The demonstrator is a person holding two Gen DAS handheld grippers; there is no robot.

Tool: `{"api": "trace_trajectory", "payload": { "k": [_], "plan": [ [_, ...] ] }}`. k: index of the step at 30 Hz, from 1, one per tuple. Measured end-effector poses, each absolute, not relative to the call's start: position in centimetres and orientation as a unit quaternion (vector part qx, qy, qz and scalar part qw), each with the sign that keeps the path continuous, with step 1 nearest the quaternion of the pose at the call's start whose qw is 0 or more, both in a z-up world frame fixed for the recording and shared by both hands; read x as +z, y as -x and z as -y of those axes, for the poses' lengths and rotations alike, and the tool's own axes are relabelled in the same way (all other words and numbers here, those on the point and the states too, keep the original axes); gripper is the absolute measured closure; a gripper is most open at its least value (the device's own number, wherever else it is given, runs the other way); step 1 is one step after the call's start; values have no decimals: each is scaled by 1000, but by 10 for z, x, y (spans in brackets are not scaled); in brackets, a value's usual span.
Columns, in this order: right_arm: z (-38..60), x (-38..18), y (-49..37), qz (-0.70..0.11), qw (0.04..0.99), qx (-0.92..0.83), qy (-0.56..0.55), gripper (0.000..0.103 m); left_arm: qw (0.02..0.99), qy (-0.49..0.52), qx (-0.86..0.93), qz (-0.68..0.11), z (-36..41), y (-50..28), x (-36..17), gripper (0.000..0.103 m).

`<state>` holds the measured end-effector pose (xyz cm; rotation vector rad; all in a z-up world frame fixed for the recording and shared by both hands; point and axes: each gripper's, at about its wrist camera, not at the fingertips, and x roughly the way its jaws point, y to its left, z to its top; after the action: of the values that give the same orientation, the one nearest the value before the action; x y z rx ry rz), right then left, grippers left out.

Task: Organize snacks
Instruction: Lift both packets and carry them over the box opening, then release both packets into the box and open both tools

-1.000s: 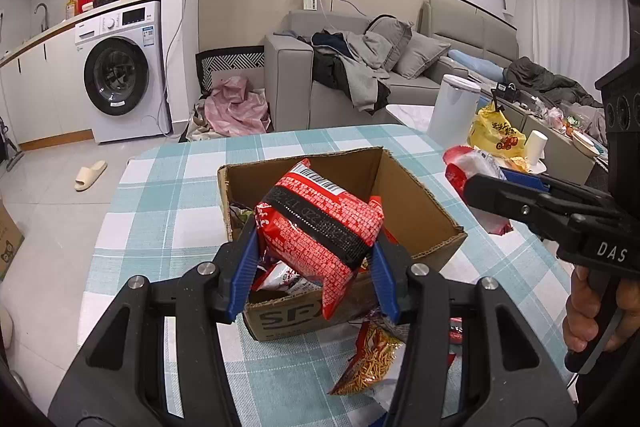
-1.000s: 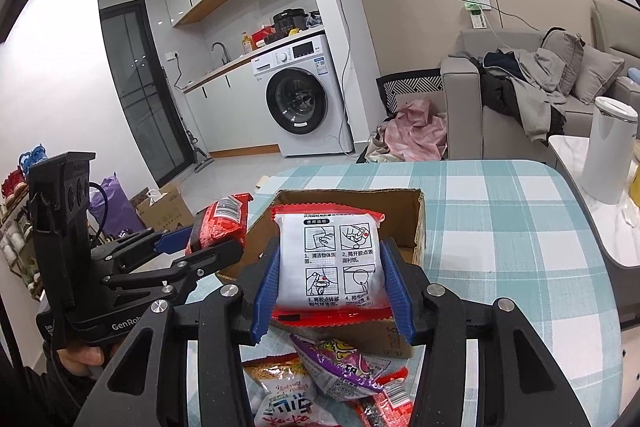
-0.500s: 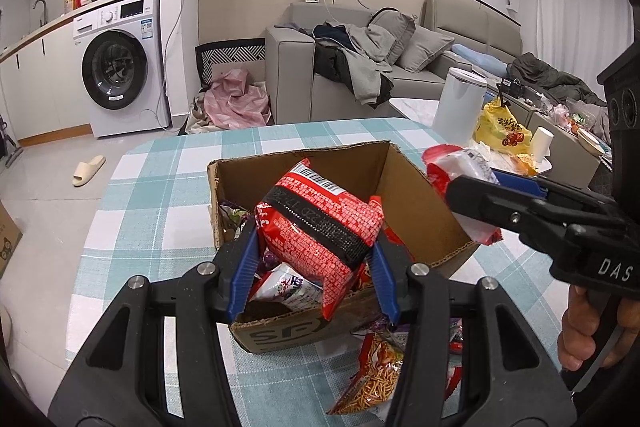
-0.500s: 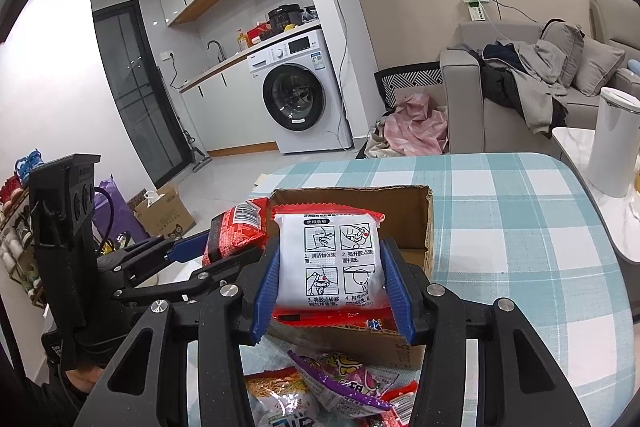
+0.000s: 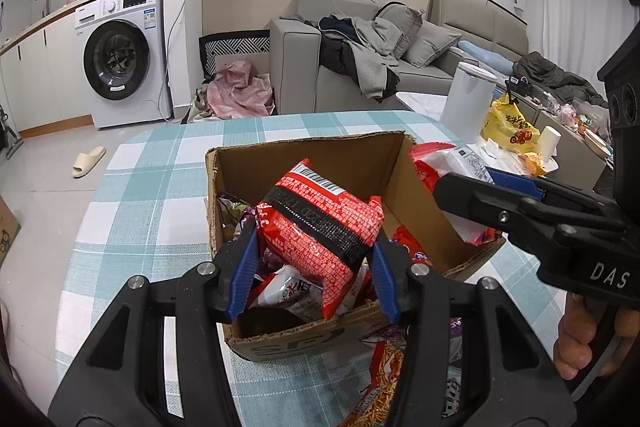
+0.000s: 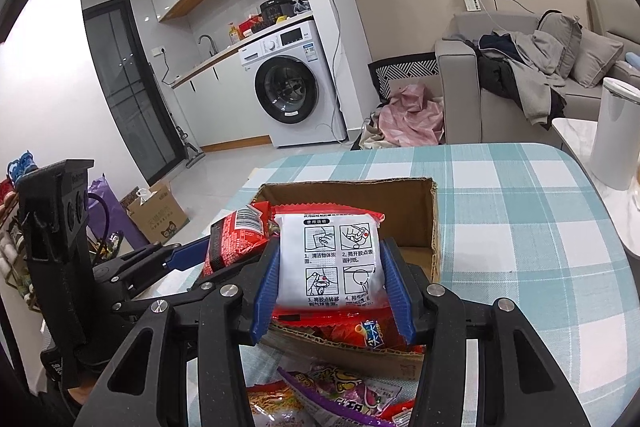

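My left gripper (image 5: 314, 275) is shut on a red packet with a black band (image 5: 320, 227), held over the open cardboard box (image 5: 304, 157), which holds several snack packets. In the right wrist view my right gripper (image 6: 332, 291) is shut on a white packet with red edges and printed instructions (image 6: 340, 263), above the box's (image 6: 416, 223) near side. That packet (image 5: 444, 163) and the right gripper (image 5: 472, 195) show at the right of the left wrist view. The left gripper (image 6: 200, 259) with its red packet (image 6: 236, 235) enters from the left of the right wrist view.
Loose snack packets (image 6: 340, 395) lie on the checked tablecloth (image 6: 520, 227) in front of the box. A white bin (image 6: 616, 131) stands past the table's right edge. A side table with a yellow bag (image 5: 508, 127) and a cup is at the far right. A hand (image 5: 584, 343) holds the right gripper.
Both grippers have moved closer to the box and a little lower, each keeping its packet. The box looks bigger and nearer in both views.
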<state>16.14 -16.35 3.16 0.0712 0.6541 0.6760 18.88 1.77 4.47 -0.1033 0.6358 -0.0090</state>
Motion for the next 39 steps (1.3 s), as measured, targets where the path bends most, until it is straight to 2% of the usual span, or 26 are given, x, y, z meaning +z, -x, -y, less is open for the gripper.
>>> {"api": "trace_trajectory", "payload": {
  "k": [22, 29, 31, 34, 36, 37, 39],
  "plan": [
    [161, 1, -183, -345, 884, 314, -35, 54, 944, 46, -2, -325, -18, -211, 17, 55],
    [166, 5, -173, -327, 893, 309, -18, 50, 945, 34, 3, -325, -14, -208, 19, 52],
    [170, 7, -170, -322, 895, 307, -18, 41, 946, 30, 2, -324, -11, -204, 21, 48],
    [179, 12, -164, -309, 902, 302, -20, 22, 949, 24, 2, -313, -7, -194, 27, 41],
    [185, 14, -160, -302, 906, 297, -21, 7, 951, 25, -2, -310, -5, -187, 32, 30],
    [190, 16, -158, -297, 909, 292, -23, 5, 951, 27, -1, -307, -6, -183, 35, 19],
    [197, 19, -155, -291, 914, 280, -23, 2, 954, 30, 0, -297, -7, -174, 39, 17]
  ]
}}
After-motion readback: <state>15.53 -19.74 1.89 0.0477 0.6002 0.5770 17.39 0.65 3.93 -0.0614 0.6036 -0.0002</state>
